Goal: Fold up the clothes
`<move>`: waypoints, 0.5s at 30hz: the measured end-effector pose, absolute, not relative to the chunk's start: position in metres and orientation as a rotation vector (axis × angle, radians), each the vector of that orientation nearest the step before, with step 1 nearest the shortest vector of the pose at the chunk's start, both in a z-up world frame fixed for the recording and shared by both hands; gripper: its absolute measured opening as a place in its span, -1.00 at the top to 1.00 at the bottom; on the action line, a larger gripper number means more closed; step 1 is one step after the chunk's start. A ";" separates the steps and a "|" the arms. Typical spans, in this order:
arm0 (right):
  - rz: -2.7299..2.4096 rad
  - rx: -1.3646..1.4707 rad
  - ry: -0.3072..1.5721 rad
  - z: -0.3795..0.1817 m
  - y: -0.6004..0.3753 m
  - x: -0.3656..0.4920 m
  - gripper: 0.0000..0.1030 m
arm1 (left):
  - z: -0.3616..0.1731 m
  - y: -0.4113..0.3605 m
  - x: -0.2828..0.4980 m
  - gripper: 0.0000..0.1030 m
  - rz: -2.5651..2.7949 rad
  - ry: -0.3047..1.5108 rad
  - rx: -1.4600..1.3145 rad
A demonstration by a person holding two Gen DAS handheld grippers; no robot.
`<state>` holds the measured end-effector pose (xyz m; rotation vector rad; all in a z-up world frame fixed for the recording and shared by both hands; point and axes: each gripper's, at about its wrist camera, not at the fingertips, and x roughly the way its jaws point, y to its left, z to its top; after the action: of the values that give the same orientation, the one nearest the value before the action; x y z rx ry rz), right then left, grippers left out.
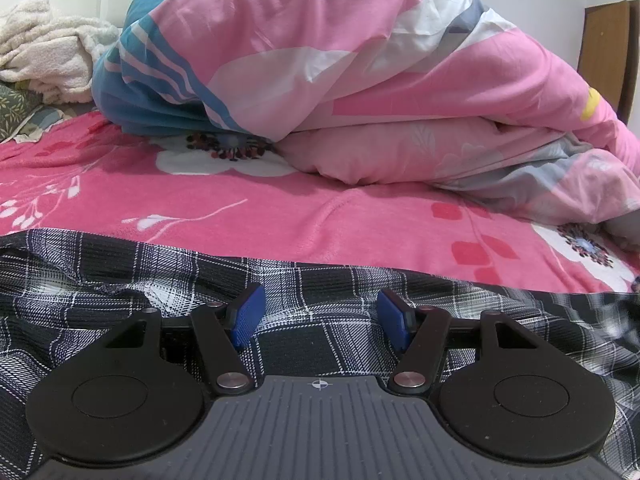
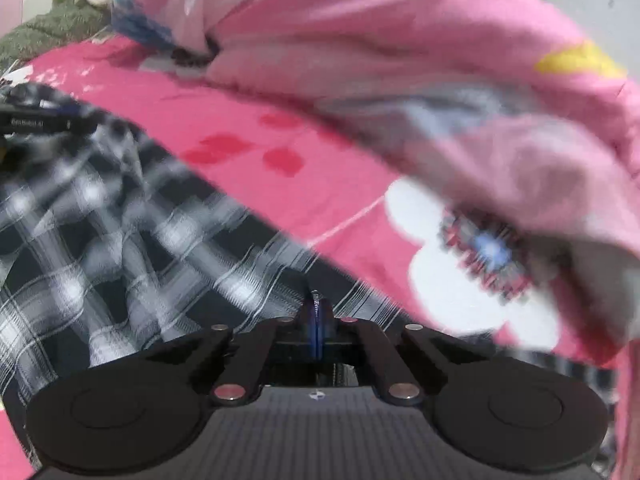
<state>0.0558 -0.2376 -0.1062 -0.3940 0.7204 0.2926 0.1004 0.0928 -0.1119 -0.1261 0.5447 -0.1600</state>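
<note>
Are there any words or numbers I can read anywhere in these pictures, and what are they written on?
Only one: small pale lettering on a black bar at the left edge of the right wrist view, lying over the checked shirt. It is too blurred to read.
No words or numbers on the pink flowered sheet or the pink quilt.

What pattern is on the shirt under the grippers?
The shirt is a black, grey and white plaid; the left wrist view shows it sharpest.

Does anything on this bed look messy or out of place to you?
Yes. The plaid shirt lies rumpled on the pink sheet, not yet folded. Behind it the pink duvet is heaped in a loose mound, and a cream towel sits crumpled by the headboard. Nothing looks torn or spilled.
</note>
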 end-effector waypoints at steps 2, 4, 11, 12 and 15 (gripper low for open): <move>0.269 -0.382 0.685 -0.097 -0.240 0.055 1.00 | -0.112 0.093 0.100 -0.20 -0.160 0.544 -0.128; 0.245 -0.377 0.659 -0.089 -0.243 0.056 1.00 | -0.112 0.093 0.101 -0.20 -0.161 0.544 -0.129; 0.197 -0.378 0.649 -0.083 -0.251 0.075 1.00 | -0.112 0.093 0.101 -0.20 -0.162 0.543 -0.132; 0.193 -0.381 0.656 -0.086 -0.251 0.078 1.00 | -0.112 0.093 0.101 -0.20 -0.162 0.543 -0.132; 0.182 -0.388 0.688 -0.096 -0.253 0.088 1.00 | -0.112 0.093 0.101 -0.20 -0.162 0.543 -0.132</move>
<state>0.0877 -0.2529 -0.0964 -0.3877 0.6881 0.1823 0.1006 0.0933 -0.1121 -0.1325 0.5428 -0.1615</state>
